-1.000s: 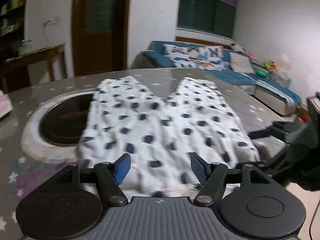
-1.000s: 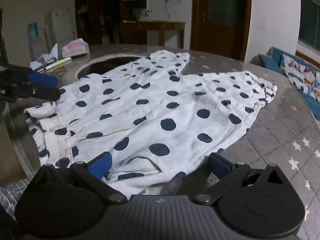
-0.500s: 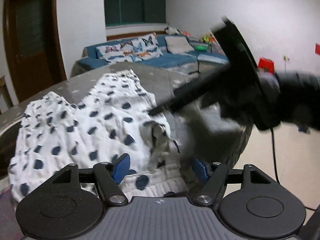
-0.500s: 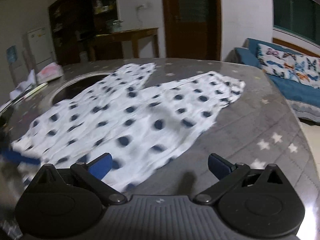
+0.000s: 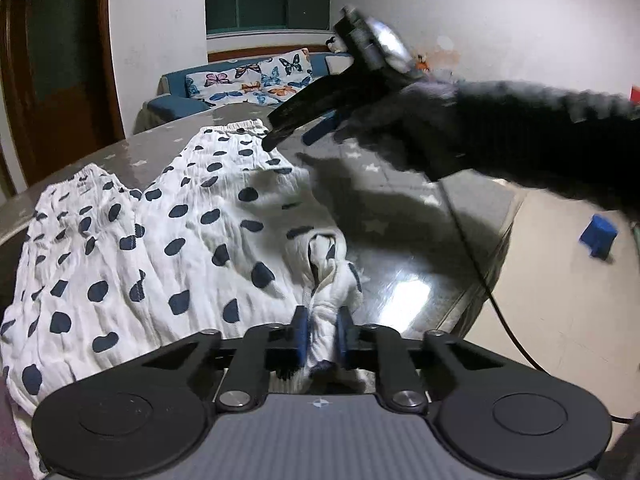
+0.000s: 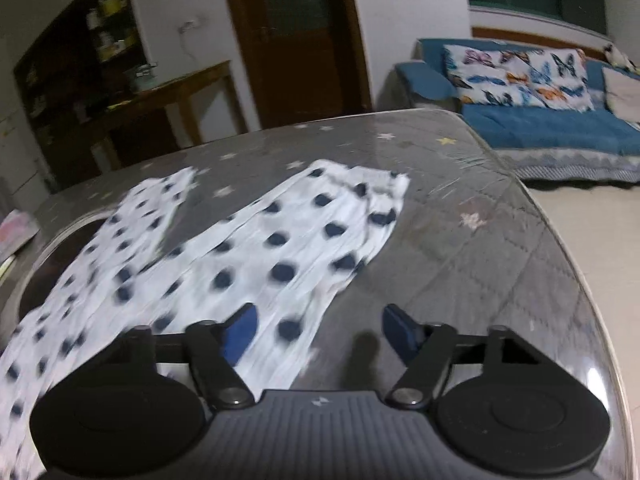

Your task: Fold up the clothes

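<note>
Grey star-print table (image 6: 500, 248) takes up most of view, blue sofa (image 6: 560, 128) behind it. White polka-dot pants (image 5: 168, 240) spread flat on table, legs pointing away. Left gripper (image 5: 320, 330) just closed, now pinching bunched waistband at near corner of pants. Right gripper (image 6: 316, 330) hovering over far leg's edge, jaws just narrowed but apart, nothing pinched; one pad over fabric, other over bare table.

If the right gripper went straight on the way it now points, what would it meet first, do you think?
Probably the right leg of the polka-dot trousers: the right gripper, jaws apart and just closing with nothing between them, points down at its edge on the table. Depth is unclear.
</note>
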A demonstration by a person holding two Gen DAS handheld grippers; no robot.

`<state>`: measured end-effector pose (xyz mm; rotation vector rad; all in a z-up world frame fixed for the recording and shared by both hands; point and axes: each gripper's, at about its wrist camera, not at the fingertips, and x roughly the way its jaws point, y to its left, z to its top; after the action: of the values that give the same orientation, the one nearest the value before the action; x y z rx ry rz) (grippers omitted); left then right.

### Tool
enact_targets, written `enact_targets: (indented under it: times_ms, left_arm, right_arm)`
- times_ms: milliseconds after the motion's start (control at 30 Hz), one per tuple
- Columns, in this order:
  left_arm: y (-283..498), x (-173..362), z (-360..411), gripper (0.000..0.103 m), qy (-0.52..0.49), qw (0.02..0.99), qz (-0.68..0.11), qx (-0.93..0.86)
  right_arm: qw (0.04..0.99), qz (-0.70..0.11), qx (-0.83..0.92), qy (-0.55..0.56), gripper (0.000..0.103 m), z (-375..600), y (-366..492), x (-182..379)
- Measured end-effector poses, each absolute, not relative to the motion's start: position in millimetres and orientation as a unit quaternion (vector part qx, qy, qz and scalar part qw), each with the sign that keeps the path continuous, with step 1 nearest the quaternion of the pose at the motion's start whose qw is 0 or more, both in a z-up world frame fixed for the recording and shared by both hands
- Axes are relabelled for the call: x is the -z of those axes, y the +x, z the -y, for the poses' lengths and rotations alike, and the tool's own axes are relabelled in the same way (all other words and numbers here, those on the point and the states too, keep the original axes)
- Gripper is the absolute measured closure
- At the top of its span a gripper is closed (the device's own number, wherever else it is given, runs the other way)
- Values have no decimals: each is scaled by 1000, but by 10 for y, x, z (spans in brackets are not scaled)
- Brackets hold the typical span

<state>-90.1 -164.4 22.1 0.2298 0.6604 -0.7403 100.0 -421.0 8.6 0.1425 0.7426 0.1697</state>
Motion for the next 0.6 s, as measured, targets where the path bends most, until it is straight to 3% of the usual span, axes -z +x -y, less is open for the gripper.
enact_targets:
  times_ms: [300,367,433,500,600]
  left_arm:
    - [-848,-432,1469,90,71,873,-312,368]
    - [-828,-445,1445,90,64,872,-313,371]
    - [-817,-450,1433,90,59,872,-313,372]
    - [-826,-455,1420,90,56,871,-314,374]
    - [-853,-468,1388,91,48,870,-313,379]
  right_arm:
    - [930,-359,-14,75,62,4294,1901,55]
    - [931,-356,-7,77,69,4300,2012,79]
    - [932,-353,-5,78,88,4311,2090,97]
    - [932,-353,4,83,96,4347,2106,99]
    - [930,-355,22,91,99,4438,2067,62]
